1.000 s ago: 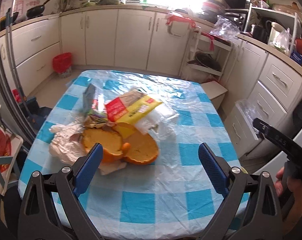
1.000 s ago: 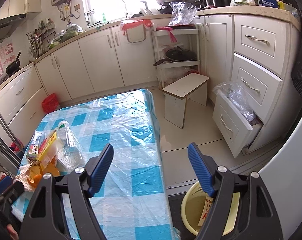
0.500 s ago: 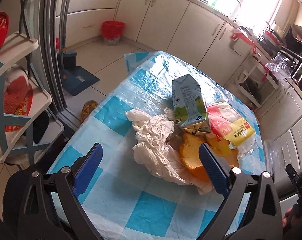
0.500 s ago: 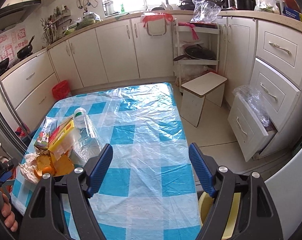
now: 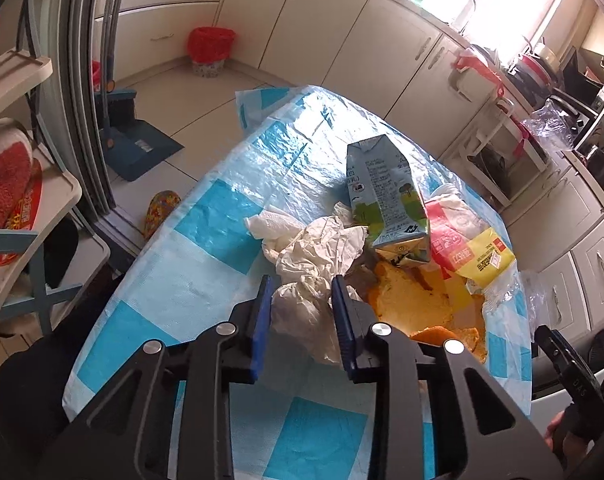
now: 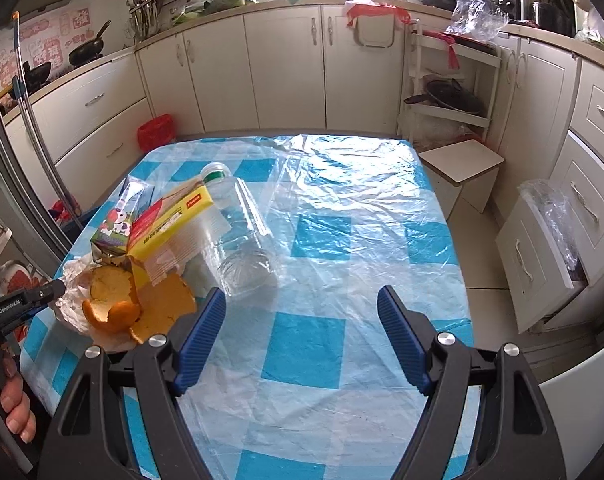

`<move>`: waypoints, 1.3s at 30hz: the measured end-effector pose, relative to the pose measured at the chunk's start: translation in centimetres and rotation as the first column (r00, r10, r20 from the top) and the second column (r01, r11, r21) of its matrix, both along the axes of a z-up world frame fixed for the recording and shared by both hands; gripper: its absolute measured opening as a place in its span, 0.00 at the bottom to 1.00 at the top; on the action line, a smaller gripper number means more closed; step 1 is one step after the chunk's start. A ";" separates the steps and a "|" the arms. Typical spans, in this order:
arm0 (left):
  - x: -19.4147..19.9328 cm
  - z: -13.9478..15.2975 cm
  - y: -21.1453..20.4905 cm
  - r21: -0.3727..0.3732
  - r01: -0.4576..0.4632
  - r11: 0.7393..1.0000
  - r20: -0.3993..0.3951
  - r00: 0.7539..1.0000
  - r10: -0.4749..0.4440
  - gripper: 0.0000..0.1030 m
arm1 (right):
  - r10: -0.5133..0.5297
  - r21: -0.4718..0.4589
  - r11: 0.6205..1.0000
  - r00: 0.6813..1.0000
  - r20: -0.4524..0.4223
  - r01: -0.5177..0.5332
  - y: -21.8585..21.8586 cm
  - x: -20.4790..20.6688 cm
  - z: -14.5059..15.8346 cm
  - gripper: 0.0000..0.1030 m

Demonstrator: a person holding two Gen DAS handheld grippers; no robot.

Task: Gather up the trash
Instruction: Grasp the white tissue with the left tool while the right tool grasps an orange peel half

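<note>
A pile of trash lies on the blue-checked tablecloth (image 5: 222, 224): crumpled white paper (image 5: 317, 248), a milk carton (image 5: 385, 200), a red and yellow packet (image 5: 469, 252) and orange peel (image 5: 413, 304). My left gripper (image 5: 302, 284) is closing, and its blue pads squeeze the near wad of the paper. The right wrist view shows the same pile at the left, with a clear plastic bottle (image 6: 238, 240) lying beside the packet (image 6: 170, 216). My right gripper (image 6: 302, 296) hangs open over the cloth with nothing between its fingers, its left finger just short of the bottle's base.
A red bin (image 5: 210, 50) and a blue dustpan (image 5: 138, 148) are on the floor beyond the table's left edge. A white stool (image 6: 461, 164) and an open drawer lined with a plastic bag (image 6: 541, 240) stand to the table's right. Cabinets line the walls.
My left gripper swung round to the pile's paper side, came down, and its wide jaws closed onto the paper. My right gripper turned left over the table; the yellow bucket left its view.
</note>
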State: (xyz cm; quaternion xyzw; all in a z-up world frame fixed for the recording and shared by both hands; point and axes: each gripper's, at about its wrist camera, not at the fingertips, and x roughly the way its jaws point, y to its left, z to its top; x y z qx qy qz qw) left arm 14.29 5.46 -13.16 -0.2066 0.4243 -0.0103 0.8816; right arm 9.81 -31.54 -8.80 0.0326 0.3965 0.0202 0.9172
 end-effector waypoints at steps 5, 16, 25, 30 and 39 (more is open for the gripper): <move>-1.2 1.8 0.4 0.006 0.034 0.999 0.042 0.999 -0.034 0.25 | 0.023 0.004 1.000 1.000 -0.012 -0.023 0.9 0.4 -0.3 0.73; -2.8 5.1 0.4 0.086 0.077 0.993 0.109 0.990 -0.086 0.25 | 0.224 0.031 0.974 0.973 0.049 -0.226 5.2 -0.5 0.9 0.73; -3.2 4.7 0.5 0.210 0.103 0.972 0.104 0.986 -0.127 0.25 | 0.500 -0.228 0.847 0.865 0.036 -0.480 13.9 -1.5 -0.7 0.73; -3.0 4.4 0.9 0.220 0.111 0.969 0.101 0.986 -0.135 0.25 | 0.594 -0.231 0.779 0.804 -0.025 -0.583 16.1 -1.0 -2.2 0.72; -3.0 4.4 1.3 0.224 0.110 0.968 0.115 0.984 -0.139 0.25 | 0.642 -0.051 0.761 0.762 -0.085 -0.647 16.1 -0.2 -3.1 0.06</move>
